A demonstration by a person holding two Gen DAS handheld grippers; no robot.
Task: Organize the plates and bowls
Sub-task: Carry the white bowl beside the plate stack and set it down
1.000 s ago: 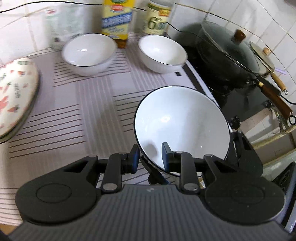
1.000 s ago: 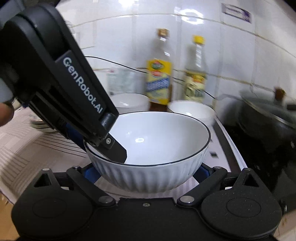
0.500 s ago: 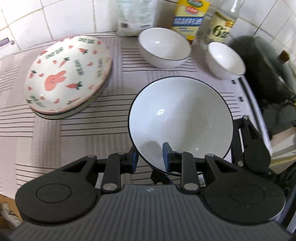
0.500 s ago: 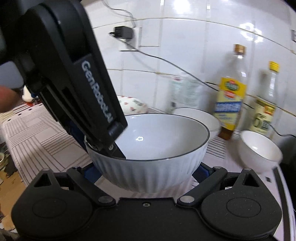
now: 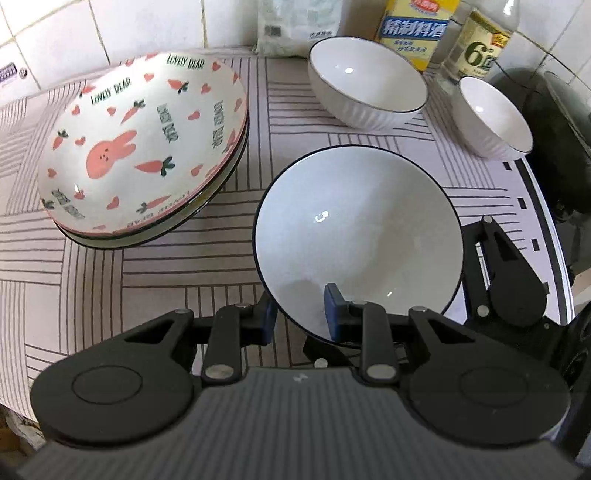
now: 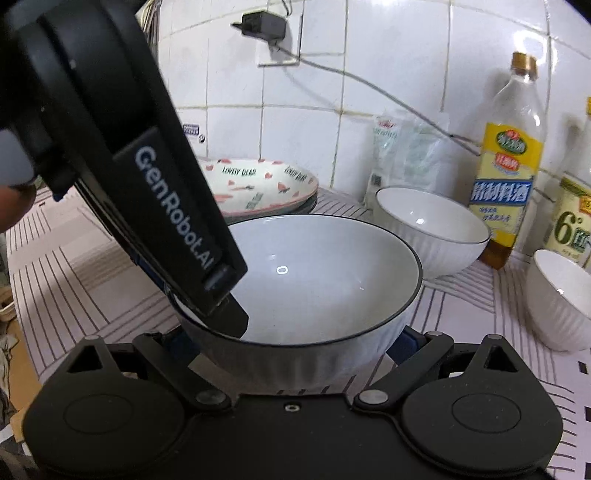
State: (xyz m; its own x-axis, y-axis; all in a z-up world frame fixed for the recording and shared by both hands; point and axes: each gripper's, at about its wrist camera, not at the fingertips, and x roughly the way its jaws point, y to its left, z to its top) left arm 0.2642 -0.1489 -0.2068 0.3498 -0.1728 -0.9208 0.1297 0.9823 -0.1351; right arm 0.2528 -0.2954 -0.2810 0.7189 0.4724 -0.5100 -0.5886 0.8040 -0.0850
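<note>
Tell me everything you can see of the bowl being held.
The held bowl is glossy white, ceramic-looking, with a thin dark rim and ribbed outer wall; it is empty and upright. The left gripper pinches its near rim, one finger inside. The right gripper straddles its body. It sits right of the plates, nearer than two matching bowls.

White glossy wall tiles [image 6: 303, 136] are seen behind the counter, with glare at top. A striped pale cloth [image 5: 140, 280] is spread over the counter. A black plug [image 6: 264, 24] is fitted in a wall socket, with its cable run rightward.
</note>
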